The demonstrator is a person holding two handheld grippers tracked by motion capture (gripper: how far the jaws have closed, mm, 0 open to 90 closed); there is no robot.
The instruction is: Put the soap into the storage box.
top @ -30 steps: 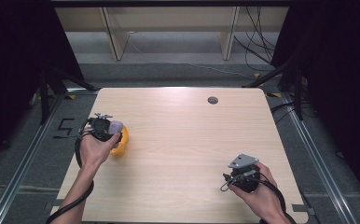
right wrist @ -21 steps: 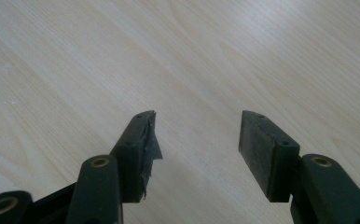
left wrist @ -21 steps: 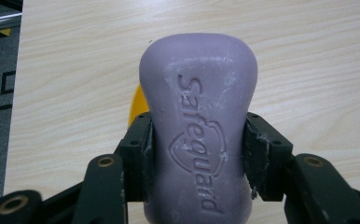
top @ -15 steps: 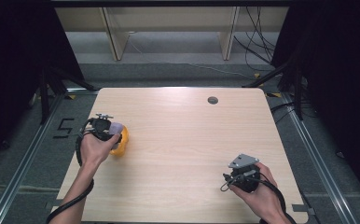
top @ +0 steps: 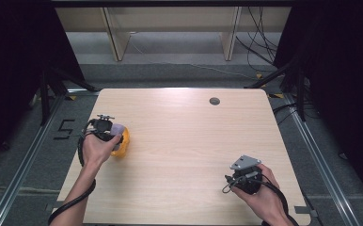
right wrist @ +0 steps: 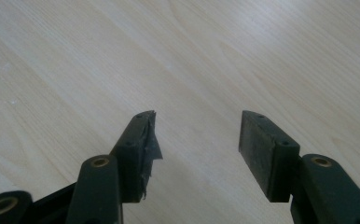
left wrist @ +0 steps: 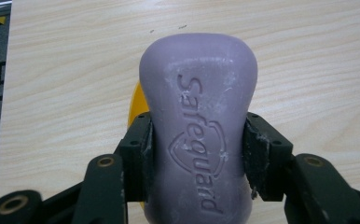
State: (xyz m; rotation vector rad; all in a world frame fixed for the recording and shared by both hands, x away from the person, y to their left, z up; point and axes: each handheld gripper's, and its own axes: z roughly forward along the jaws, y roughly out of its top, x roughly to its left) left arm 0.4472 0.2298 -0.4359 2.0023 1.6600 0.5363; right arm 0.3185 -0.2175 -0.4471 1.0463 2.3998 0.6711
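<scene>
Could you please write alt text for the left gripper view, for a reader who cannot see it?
A purple, rounded bar of soap stamped "Safeguard" is clamped at its sides between the black tongs of the left gripper, above a light wooden table. A sliver of a yellow object shows behind the soap's left edge; what it is cannot be told from here.

1 soap bar, 1 yellow dish, 2 tongs

Both grippers black: left gripper and right gripper each trail a black cable, right carries a grey three-cornered plate, brass-coloured pivot screws on the jaw arms, right's pad lining frayed; forearms unsleeved.
</scene>
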